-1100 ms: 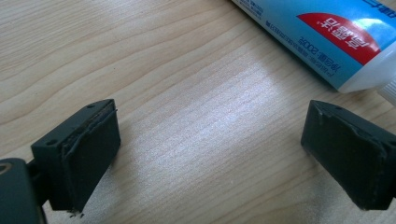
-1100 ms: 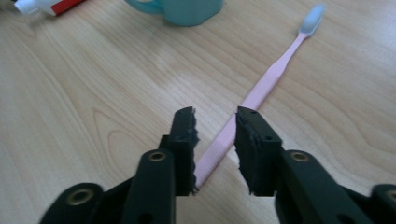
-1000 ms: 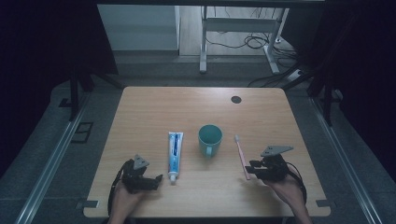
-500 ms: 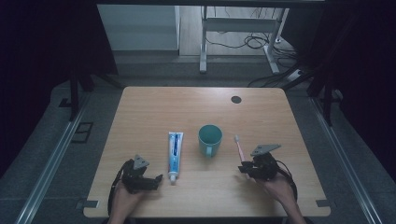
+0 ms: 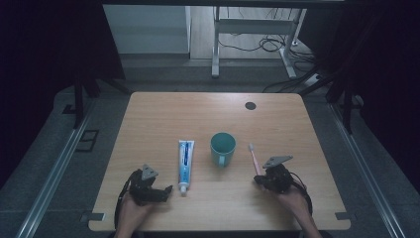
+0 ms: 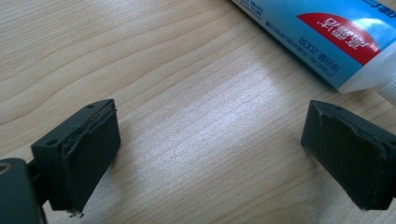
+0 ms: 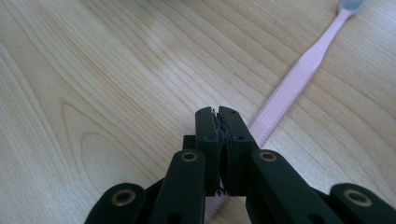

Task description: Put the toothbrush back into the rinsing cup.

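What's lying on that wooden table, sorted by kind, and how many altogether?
Toothpaste tube: 1
Teal mug: 1
Pink toothbrush: 1
Hand-held grippers: 2, the left gripper and the right gripper
Total: 5

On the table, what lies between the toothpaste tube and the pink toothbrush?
A teal mug stands between the toothpaste tube and the toothbrush, apart from both, as the high view shows.
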